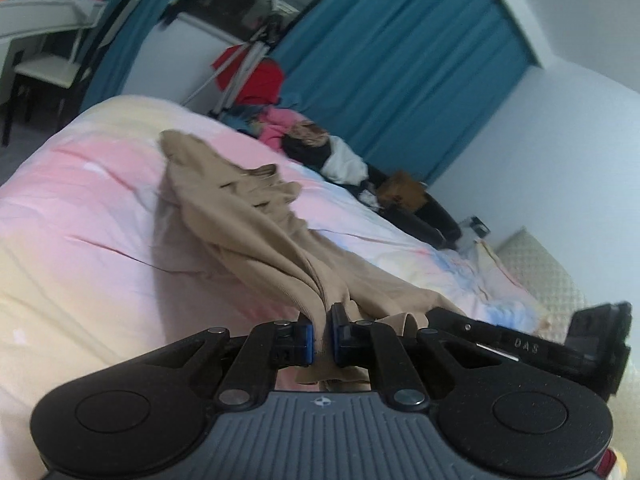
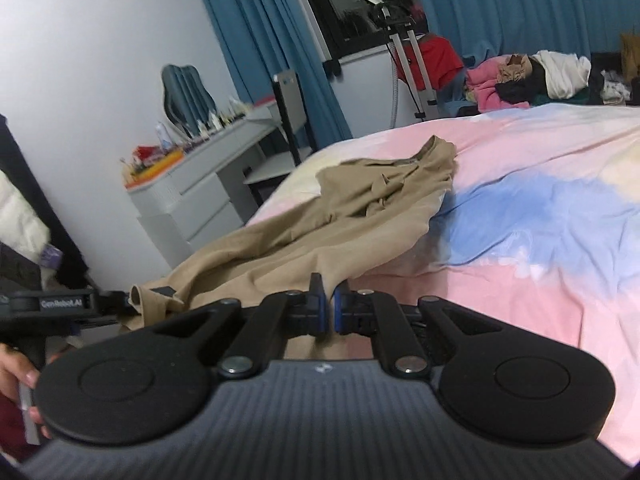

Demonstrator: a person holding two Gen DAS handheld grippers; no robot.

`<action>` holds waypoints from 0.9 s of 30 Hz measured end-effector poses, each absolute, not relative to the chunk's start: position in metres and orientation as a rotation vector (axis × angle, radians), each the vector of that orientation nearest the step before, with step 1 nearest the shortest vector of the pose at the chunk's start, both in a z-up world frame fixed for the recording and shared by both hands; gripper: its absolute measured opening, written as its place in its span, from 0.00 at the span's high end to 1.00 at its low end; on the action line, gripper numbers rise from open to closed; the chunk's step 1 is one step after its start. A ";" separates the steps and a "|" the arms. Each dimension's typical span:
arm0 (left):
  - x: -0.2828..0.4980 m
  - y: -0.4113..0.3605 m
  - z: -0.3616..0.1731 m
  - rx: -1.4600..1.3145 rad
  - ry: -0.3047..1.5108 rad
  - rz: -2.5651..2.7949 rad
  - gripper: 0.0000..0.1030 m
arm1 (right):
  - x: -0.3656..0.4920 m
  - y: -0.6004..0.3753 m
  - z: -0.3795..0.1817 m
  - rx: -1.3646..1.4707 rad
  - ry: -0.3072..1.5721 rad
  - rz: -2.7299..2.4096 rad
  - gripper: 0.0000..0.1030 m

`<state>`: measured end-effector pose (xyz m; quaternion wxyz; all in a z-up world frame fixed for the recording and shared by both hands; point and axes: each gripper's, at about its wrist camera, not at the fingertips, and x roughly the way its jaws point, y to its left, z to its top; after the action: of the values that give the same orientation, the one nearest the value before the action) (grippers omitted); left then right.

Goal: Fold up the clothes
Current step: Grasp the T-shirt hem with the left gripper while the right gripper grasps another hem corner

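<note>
Early stage: tan trousers (image 2: pixel 352 216) lie rumpled and unfolded on the bed (image 2: pixel 520 300), left gripper (image 1: pixel 321 338) and right gripper (image 2: pixel 328 308) each clamped on a near-edge hem, no fold made yet.

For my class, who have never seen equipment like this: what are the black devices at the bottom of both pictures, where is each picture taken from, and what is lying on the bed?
No robot here: a person holds two hand-operated clamps, each with a camera looking along its two fingers. One picture comes from the left gripper, the other from the right gripper. Both are shut on the near edge of a tan garment, which lies crumpled on the pastel bed cover. A pile of other clothes sits on the bed's far side, before blue curtains.
</note>
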<state>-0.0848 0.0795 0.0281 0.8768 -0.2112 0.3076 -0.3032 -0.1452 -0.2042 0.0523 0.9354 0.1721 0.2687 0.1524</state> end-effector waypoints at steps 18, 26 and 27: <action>-0.024 0.057 0.060 -0.330 0.553 -0.653 0.90 | -0.086 -0.214 0.074 0.360 0.435 0.244 0.92; 0.117 0.026 0.001 -0.212 0.587 -0.482 0.89 | 0.049 -0.214 0.005 0.353 0.516 0.169 0.91; 0.130 0.024 -0.012 -0.200 0.600 -0.467 0.89 | 0.065 -0.214 -0.005 0.356 0.529 0.162 0.91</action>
<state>0.1305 0.0239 -0.0116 0.9238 -0.0977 0.2921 -0.2274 0.0652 -0.2143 -0.0055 0.9464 0.1750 0.2596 0.0795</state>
